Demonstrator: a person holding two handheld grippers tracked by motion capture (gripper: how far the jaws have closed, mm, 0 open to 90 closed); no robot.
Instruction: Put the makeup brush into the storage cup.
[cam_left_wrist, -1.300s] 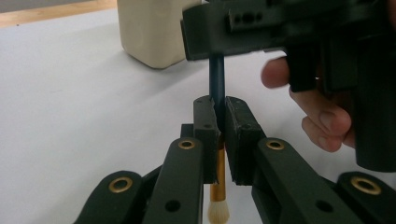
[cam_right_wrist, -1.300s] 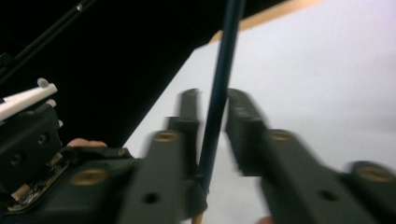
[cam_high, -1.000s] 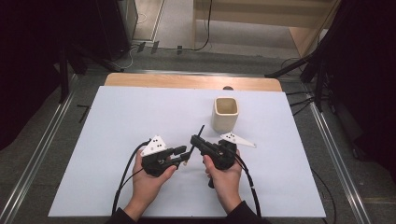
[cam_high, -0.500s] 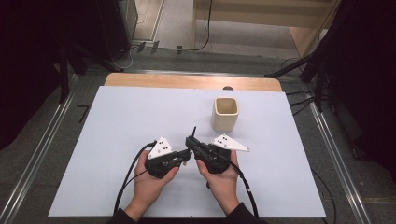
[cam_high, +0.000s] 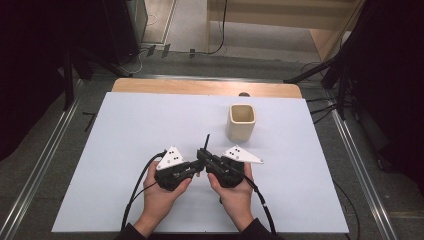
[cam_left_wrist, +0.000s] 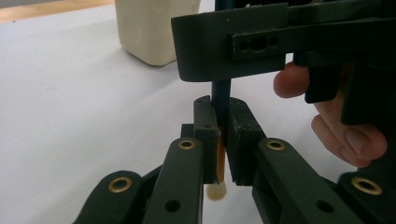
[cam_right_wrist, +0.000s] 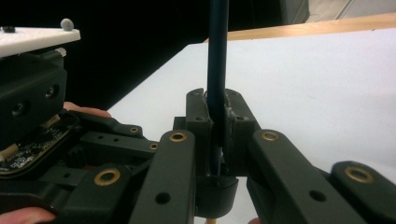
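Left claw (cam_left_wrist: 219, 140) clamped on thin dark brush (cam_left_wrist: 221, 100) (pale bristle tip below), right claw (cam_right_wrist: 217, 123) gripping same brush, cream cup (cam_high: 242, 121) on desk (cam_high: 125, 125) beyond.

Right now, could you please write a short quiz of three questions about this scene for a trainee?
1. True or false: both the left gripper and the right gripper are shut on the brush.
2. What does the cup stand on? A) the floor B) the white table C) a tray
3. Which end of the brush, handle or bristles, sticks out below the left gripper's jaws in its own view?

Key: 1 true; 2 B; 3 bristles.
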